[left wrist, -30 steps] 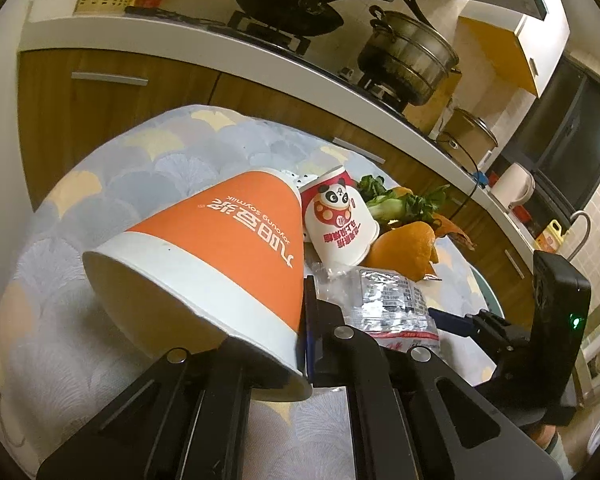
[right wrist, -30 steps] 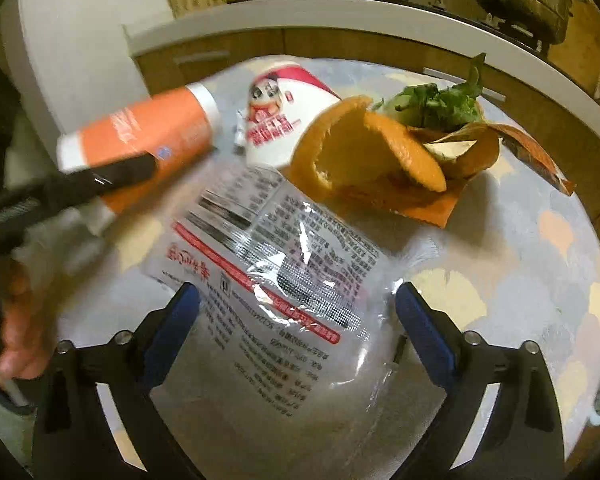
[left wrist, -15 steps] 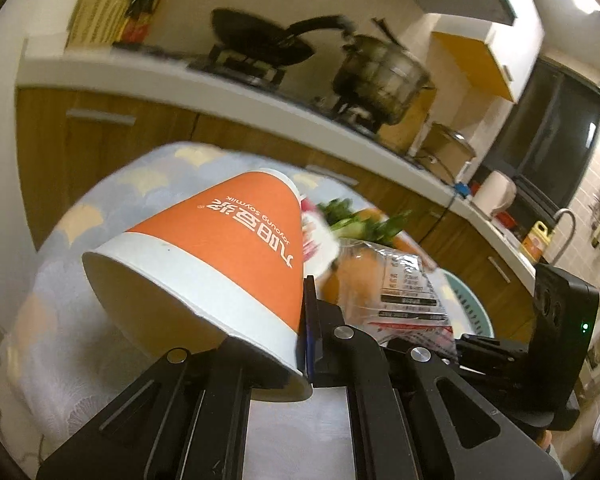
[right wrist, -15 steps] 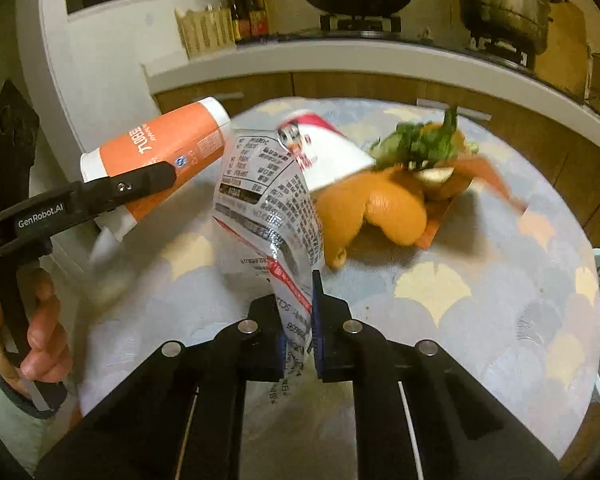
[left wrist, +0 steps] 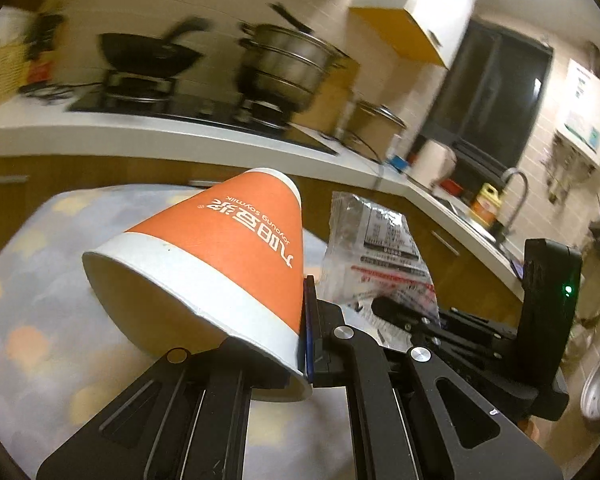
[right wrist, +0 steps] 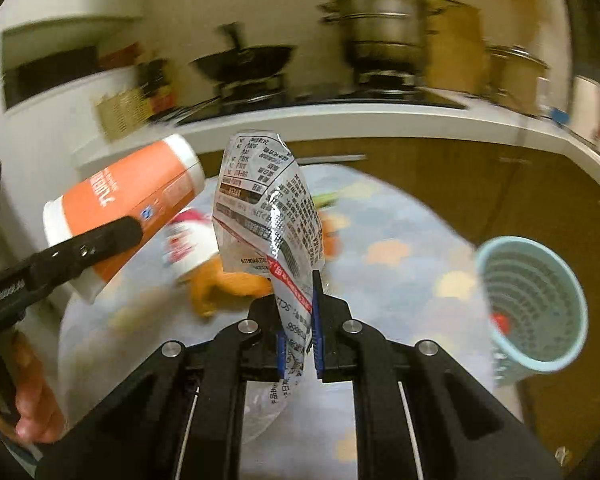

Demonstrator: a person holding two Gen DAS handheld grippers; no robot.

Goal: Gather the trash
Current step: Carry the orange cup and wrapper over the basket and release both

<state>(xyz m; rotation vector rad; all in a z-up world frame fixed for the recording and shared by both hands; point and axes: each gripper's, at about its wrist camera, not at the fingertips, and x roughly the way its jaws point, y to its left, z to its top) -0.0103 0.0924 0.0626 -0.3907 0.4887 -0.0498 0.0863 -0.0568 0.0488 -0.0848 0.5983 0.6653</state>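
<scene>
My left gripper (left wrist: pixel 300 332) is shut on the rim of an orange and white paper cup (left wrist: pixel 220 264) and holds it tilted above the table; the cup also shows in the right wrist view (right wrist: pixel 128 208). My right gripper (right wrist: pixel 300 332) is shut on a clear printed plastic wrapper (right wrist: pixel 268 216), lifted above the table; the wrapper also shows in the left wrist view (left wrist: pixel 380 252). A red and white panda cup (right wrist: pixel 184 244), orange peel (right wrist: pixel 228 284) and some greens lie blurred on the table below.
A light blue slotted basket (right wrist: pixel 536 300) stands off the table's right edge with something red inside. The round table has a pale patterned cloth (right wrist: pixel 400 248). A counter with a stove, a pan (left wrist: pixel 148 52) and a steel pot (left wrist: pixel 284 64) runs behind.
My right gripper closed on the wrapper and lifted it off the table. Both grippers rose and swung right with their loads; the basket came into the right wrist view.
</scene>
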